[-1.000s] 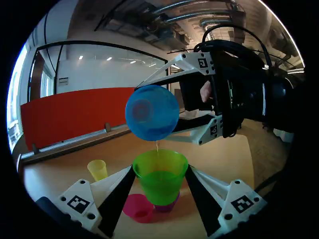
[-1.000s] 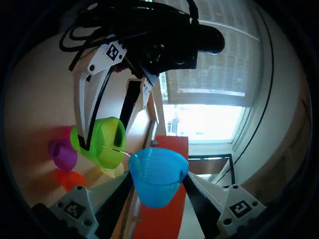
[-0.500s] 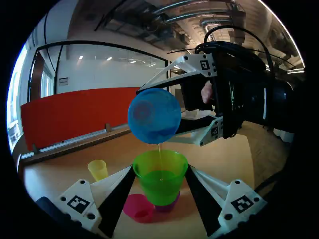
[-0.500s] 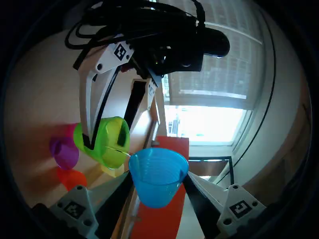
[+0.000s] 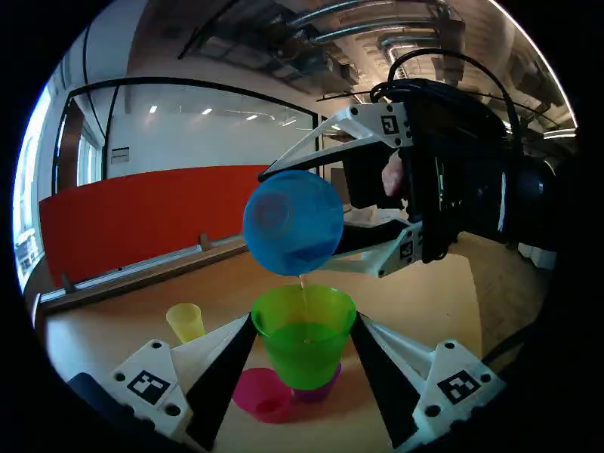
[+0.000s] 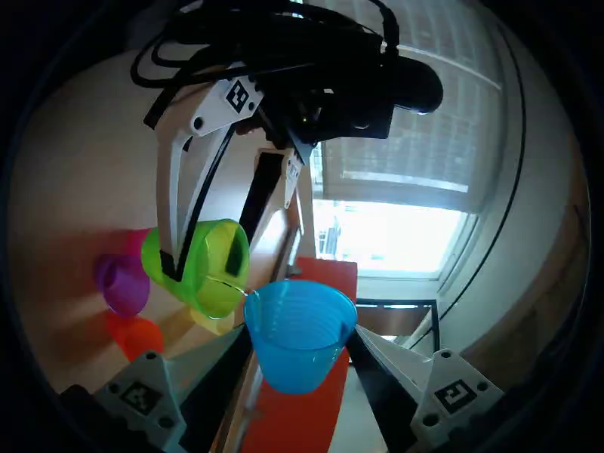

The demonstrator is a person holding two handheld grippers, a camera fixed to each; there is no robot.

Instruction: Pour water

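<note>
My left gripper (image 5: pixel 303 349) is shut on a green cup (image 5: pixel 303 333) that holds liquid, upright above the wooden table (image 5: pixel 423 302). Over it hangs a blue cup (image 5: pixel 293 221), tipped on its side with its base toward me, held by my right gripper (image 5: pixel 336 200). A thin stream falls from the blue cup's rim into the green cup. In the right gripper view the blue cup (image 6: pixel 300 334) sits between my right gripper's (image 6: pixel 300 355) fingers, and the green cup (image 6: pixel 202 264) is gripped by the left gripper (image 6: pixel 211 241) just beyond its lip.
On the table stand a yellow cup (image 5: pixel 186 321), a pink cup (image 5: pixel 260 392) and a purple cup (image 5: pixel 317 391) under the green one. The purple cup (image 6: pixel 121 283) and an orange-red cup (image 6: pixel 136 336) lie below in the right gripper view. A red partition (image 5: pixel 143 215) runs behind the table.
The blue cup and right gripper have shifted slightly up and to the right over the green cup. The thin stream keeps falling. The green cup has stayed put.
</note>
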